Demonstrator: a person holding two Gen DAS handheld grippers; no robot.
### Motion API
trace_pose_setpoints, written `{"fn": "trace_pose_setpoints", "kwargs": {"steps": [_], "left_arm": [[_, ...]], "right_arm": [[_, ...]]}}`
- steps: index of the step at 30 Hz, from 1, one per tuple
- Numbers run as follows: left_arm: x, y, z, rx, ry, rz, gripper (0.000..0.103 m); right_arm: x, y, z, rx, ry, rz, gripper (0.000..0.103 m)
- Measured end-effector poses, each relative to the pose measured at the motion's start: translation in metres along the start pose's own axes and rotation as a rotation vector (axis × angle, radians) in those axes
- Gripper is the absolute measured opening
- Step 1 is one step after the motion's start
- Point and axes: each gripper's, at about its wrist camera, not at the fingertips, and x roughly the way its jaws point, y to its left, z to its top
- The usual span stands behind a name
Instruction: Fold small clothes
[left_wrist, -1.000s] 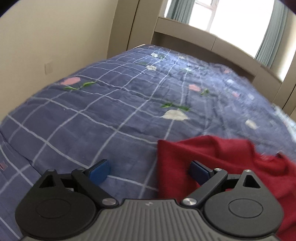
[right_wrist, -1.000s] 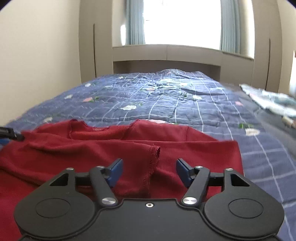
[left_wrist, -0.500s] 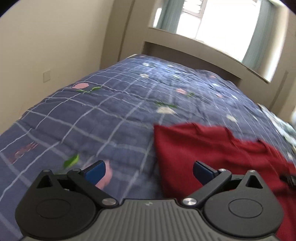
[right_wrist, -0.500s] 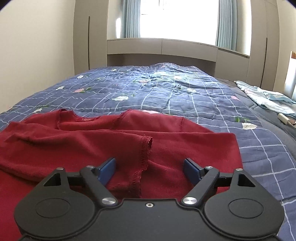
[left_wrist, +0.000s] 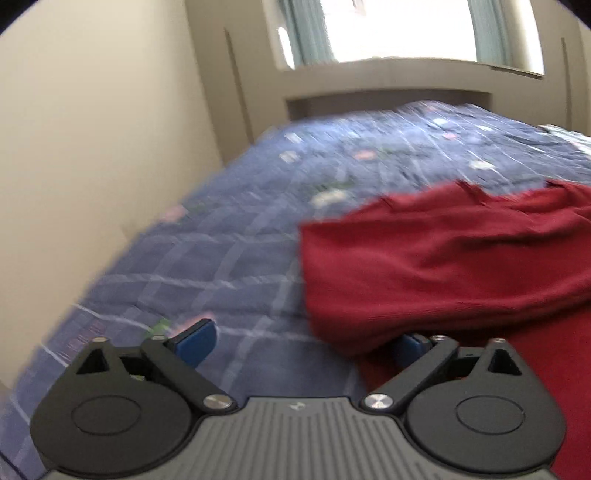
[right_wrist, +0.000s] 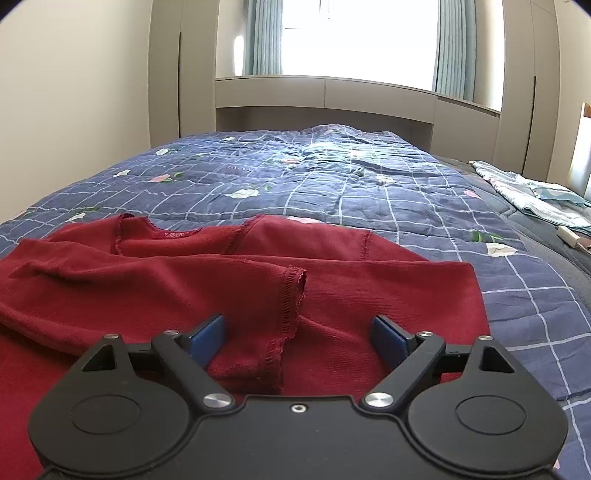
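1. The red top (right_wrist: 229, 291) lay on the near part of the quilt (right_wrist: 369, 192), one sleeve folded across its body.
2. Right gripper (right_wrist: 297, 338): jaws opening, cuff between them, unpressed. A drag could undo the fold.
3. Left gripper (left_wrist: 299, 341): jaws closing yet wide; blurred, apparently gripping nothing.
4. No containers seen.

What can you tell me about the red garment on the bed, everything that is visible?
The red garment is a dark red knit top with a round neckline and stitched seams. It lies partly folded on the blue checked quilt, one long sleeve laid across the body, its hemmed cuff curling near the middle. Nothing grips it; the quilt is under it.
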Motion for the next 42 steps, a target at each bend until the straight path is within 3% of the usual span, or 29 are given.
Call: {"fn": "trace_pose_setpoints", "kwargs": {"steps": [4, 5, 7, 8, 9, 12, 14, 17, 21, 24, 27, 30, 32, 37, 42], "left_arm": [[-0.01, 0.006, -0.003, -0.025, -0.061, 0.082, 0.096], [-0.01, 0.009, -0.004, -0.034, -0.063, 0.105, 0.091], [-0.007, 0.018, -0.003, -0.065, -0.029, 0.13, 0.09], [-0.004, 0.022, -0.004, -0.084, 0.003, 0.149, 0.08], [0.0, 0.026, -0.006, -0.1, 0.039, 0.175, 0.078], [0.0, 0.044, -0.009, -0.19, 0.075, 0.132, 0.08], [-0.005, 0.048, -0.011, -0.187, 0.082, 0.125, 0.091], [-0.021, 0.051, -0.015, -0.201, 0.053, 0.088, 0.1], [-0.044, 0.053, -0.015, -0.27, -0.006, 0.026, 0.103], [-0.035, 0.048, 0.0, -0.312, -0.045, -0.023, 0.103], [-0.014, 0.038, 0.012, -0.311, -0.013, -0.026, 0.103], [0.012, 0.026, 0.016, -0.26, 0.1, 0.022, 0.103], [0.019, 0.022, 0.012, -0.244, 0.118, 0.026, 0.103], [0.011, 0.026, 0.012, -0.28, 0.131, 0.014, 0.102], [-0.022, 0.032, 0.013, -0.285, 0.138, -0.015, 0.103]], "right_arm": [[0.0, 0.0, 0.0, 0.001, 0.0, 0.001, 0.089], [0.0, 0.0, 0.0, 0.001, 0.0, 0.002, 0.089], [0.0, 0.0, 0.0, 0.001, 0.0, 0.001, 0.089], [0.0, 0.0, 0.0, 0.0, 0.0, 0.001, 0.089], [0.0, 0.0, 0.0, 0.0, 0.0, 0.001, 0.089], [0.0, 0.0, 0.0, 0.0, -0.001, 0.0, 0.09], [0.0, 0.0, -0.001, 0.0, -0.002, 0.0, 0.09], [0.0, 0.0, -0.001, -0.001, -0.002, 0.0, 0.09], [0.001, 0.001, -0.001, -0.004, -0.001, 0.003, 0.094], [0.0, 0.001, -0.001, -0.008, -0.002, -0.002, 0.096], [0.0, 0.003, -0.002, -0.014, -0.003, -0.022, 0.1], [0.001, 0.004, -0.002, -0.022, 0.0, -0.054, 0.102], [0.001, 0.005, -0.001, -0.025, 0.0, -0.059, 0.102], [-0.017, -0.006, 0.001, 0.022, -0.023, -0.019, 0.102], [-0.076, -0.013, -0.011, 0.001, -0.043, 0.077, 0.102]]}}
